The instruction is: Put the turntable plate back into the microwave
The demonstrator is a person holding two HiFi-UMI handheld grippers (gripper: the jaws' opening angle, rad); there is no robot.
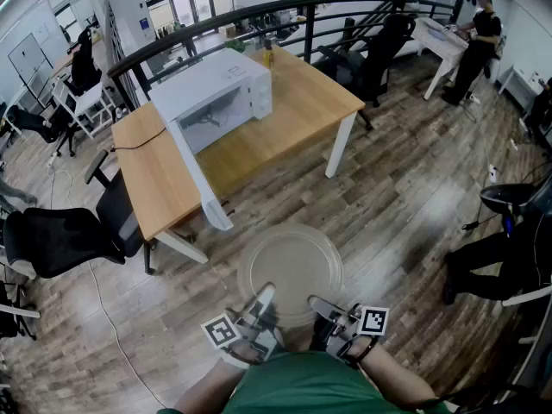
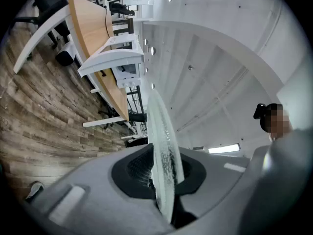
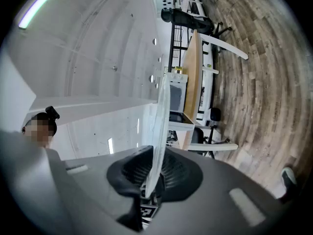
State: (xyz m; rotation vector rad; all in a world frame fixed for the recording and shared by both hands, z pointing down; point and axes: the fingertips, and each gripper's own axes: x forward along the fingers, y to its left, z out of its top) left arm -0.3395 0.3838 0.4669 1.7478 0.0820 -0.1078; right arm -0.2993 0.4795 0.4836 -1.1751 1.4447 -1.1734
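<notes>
Both left tongs (image 1: 263,297) and right tongs (image 1: 318,304) pinch level turntable plate (image 1: 291,270) near rim.

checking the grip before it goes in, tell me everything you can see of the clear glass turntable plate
The clear round glass turntable plate has a raised rim. It is held about level over the wood floor, short of the open white microwave. The left gripper and right gripper each clamp its near edge.

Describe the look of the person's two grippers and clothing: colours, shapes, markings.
Both the left gripper and right gripper have smooth grey bodies, with black ribbed pads lining the jaws. Each carries a white cube printed with black square markers. The person wears a green top.
</notes>
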